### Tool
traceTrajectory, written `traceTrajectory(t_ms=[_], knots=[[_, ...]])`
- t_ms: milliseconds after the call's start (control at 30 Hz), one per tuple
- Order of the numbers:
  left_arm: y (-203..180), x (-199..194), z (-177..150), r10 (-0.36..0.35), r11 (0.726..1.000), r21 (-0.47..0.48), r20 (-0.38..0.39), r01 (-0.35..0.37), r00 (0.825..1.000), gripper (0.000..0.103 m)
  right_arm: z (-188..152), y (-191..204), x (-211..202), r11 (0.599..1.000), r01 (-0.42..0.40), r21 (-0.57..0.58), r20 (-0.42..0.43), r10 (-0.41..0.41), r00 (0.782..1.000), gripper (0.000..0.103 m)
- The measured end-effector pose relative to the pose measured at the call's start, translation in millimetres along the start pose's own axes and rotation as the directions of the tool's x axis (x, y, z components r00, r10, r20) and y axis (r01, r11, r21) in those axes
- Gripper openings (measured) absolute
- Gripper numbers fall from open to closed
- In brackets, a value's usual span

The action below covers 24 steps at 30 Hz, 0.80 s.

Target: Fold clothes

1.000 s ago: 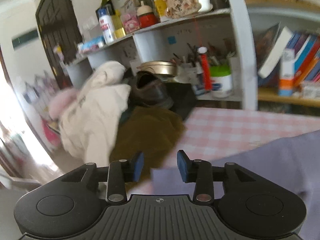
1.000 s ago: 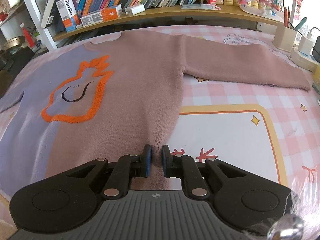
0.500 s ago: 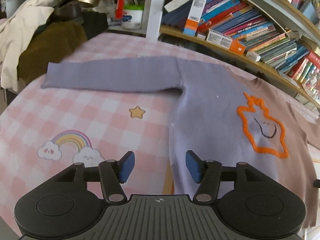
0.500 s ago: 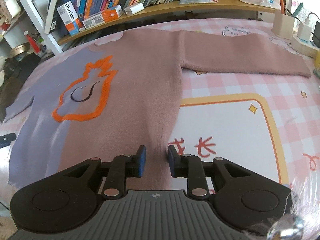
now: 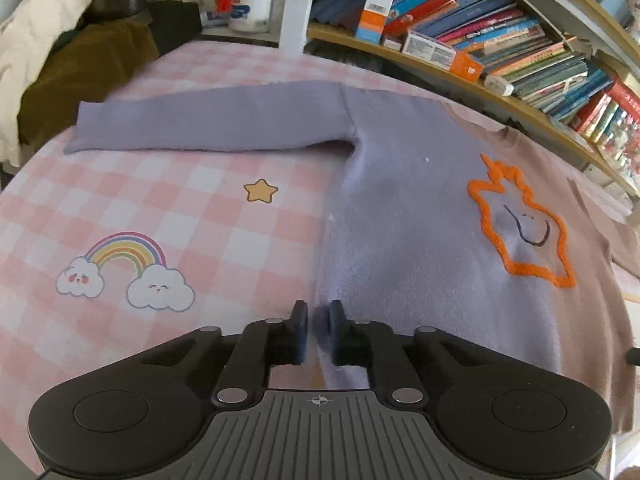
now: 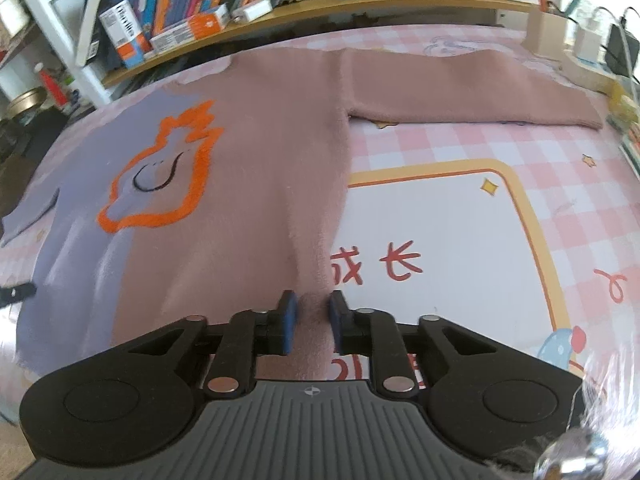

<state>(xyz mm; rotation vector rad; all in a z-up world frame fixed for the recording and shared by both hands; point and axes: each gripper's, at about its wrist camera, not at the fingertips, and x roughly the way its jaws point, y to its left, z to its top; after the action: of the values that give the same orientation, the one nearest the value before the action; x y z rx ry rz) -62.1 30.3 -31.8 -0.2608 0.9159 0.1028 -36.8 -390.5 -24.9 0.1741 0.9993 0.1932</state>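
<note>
Sweater (image 5: 400, 208), half lilac, half dusty pink, lies flat on desk (image 5: 160, 216), sleeves out to both sides. Left tongs (image 5: 318, 334) pinched tight on lilac hem corner. Right tongs (image 6: 311, 322) closing on pink hem corner, fabric btwn pads.

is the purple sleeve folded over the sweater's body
No, the purple sleeve lies stretched straight out on the checked tablecloth, away from the sweater body.

free: checked cloth (image 5: 168, 216) left of sweater (image 5: 400, 220) | blocked: bookshelf (image 5: 460, 76) behind, clothes pile (image 5: 80, 60) far-left
</note>
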Motion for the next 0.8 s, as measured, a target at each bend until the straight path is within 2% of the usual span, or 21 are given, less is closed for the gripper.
traceTrajectory(t_ms=[233, 733, 800], knots=[[-3.8, 5.8, 4.5, -0.009, 1.0, -0.01, 0.006, 0.009, 1.0, 0.004, -1.0, 3.4, 1.3, 0.998, 0.063, 0.024, 0.073, -0.064, 0.995, 0.007], [-2.3, 12.3, 9.1, -0.039, 0.999, 0.012, 0.01, 0.039, 0.999, 0.005, -4.4, 5.5, 0.7, 0.993, 0.098, 0.063, 0.082, -0.103, 0.991, 0.005], [-2.9, 11.4, 9.1, -0.038, 0.999, 0.012, 0.006, 0.038, 0.999, 0.008, -5.0, 6.3, -0.6, 0.993, 0.097, 0.069, 0.085, -0.103, 0.991, 0.006]])
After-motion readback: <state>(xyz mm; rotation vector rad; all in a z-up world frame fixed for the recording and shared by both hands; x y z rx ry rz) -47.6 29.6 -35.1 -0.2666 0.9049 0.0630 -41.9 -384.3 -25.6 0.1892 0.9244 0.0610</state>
